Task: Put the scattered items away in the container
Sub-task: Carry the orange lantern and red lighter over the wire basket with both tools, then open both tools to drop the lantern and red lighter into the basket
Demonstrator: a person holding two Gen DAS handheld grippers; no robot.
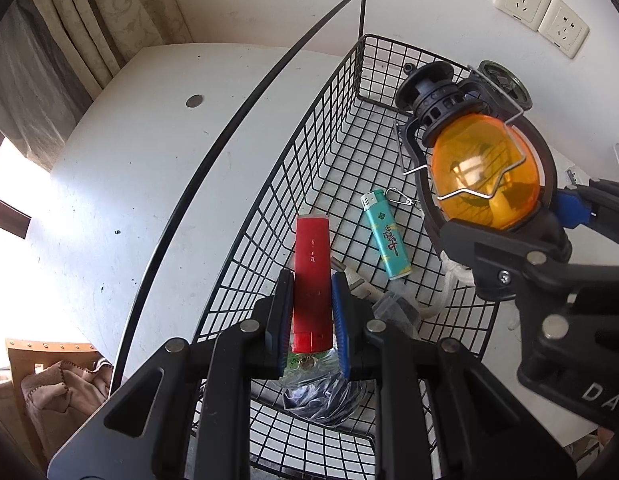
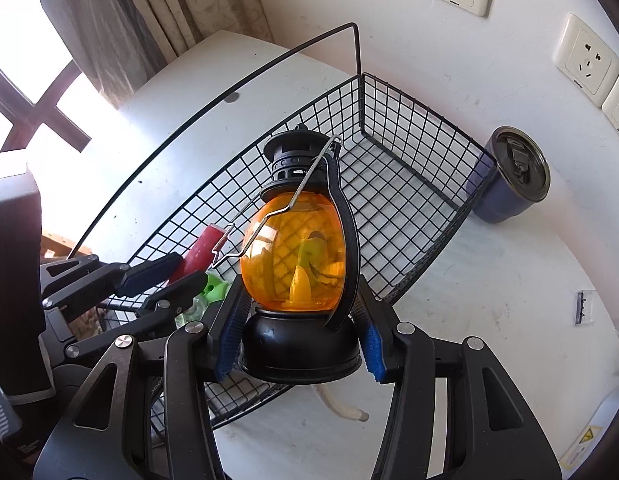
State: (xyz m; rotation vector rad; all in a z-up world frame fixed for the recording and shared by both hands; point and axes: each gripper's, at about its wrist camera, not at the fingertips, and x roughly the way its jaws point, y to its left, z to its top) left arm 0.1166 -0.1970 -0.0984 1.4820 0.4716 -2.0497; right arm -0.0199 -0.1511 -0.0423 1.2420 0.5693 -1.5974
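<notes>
A black wire basket [image 1: 341,128] stands on the white table; it also shows in the right wrist view [image 2: 409,184]. My left gripper [image 1: 311,292] is shut on a red tube [image 1: 311,264] and holds it over the basket's near left part. My right gripper [image 2: 301,320] is shut on a black lantern with an orange globe [image 2: 297,260], held upright above the basket; the lantern also shows in the left wrist view [image 1: 481,176]. A teal lighter [image 1: 387,240] lies on the basket floor. The left gripper with the red tube [image 2: 201,252] shows at the left of the right wrist view.
A clear plastic packet [image 1: 321,384] and a small metal clip [image 1: 401,198] lie in the basket. A dark blue tumbler [image 2: 509,180] stands on the table right of the basket. Wall sockets [image 1: 541,12] are behind. A small clear packet [image 2: 585,306] lies on the table.
</notes>
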